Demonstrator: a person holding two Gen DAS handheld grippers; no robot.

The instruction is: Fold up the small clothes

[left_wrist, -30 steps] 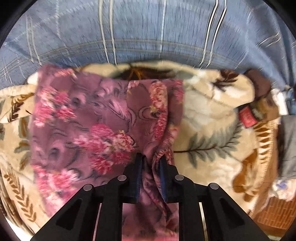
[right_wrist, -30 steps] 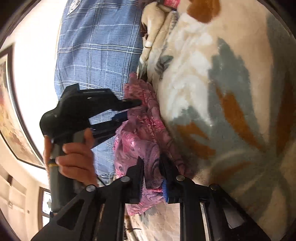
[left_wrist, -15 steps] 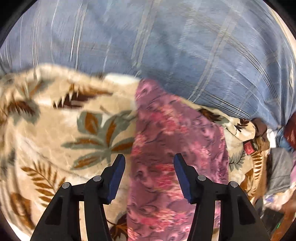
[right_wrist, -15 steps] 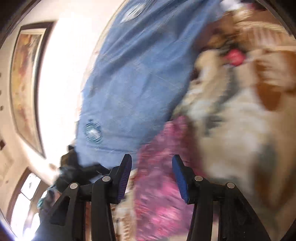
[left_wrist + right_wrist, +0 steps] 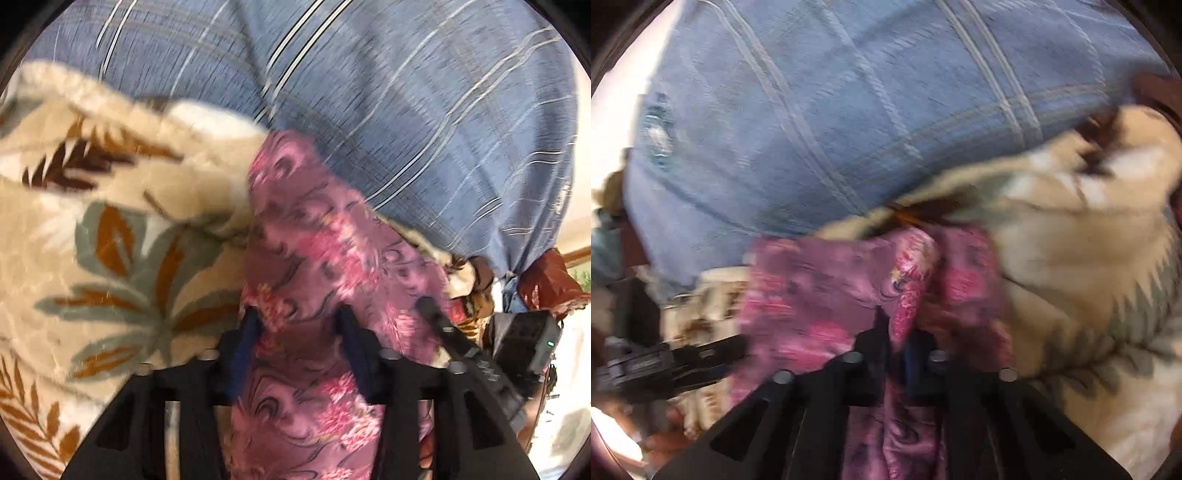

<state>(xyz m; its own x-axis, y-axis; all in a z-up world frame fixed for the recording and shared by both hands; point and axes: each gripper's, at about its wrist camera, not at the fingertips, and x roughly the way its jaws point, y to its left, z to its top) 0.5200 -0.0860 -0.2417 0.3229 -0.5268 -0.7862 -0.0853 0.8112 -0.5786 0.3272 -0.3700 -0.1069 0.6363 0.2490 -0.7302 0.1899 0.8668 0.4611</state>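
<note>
Cloth point(image 5: 332, 266) in pink florals lies on the leafy blanket point(image 5: 110, 251), its far edge against a blue checked shirt point(image 5: 406, 110), the right gripper point(image 5: 900, 332) clenched on a fold, the left gripper point(image 5: 299, 325) closing astride it

Soft, even daylight fills both my views, with white glare blown out at nine o'clock in the right one and at three o'clock in the left. Motion blur smears everything, worst in my right view. Fisheye bending curves the edges, ringed by black vignette.
</note>
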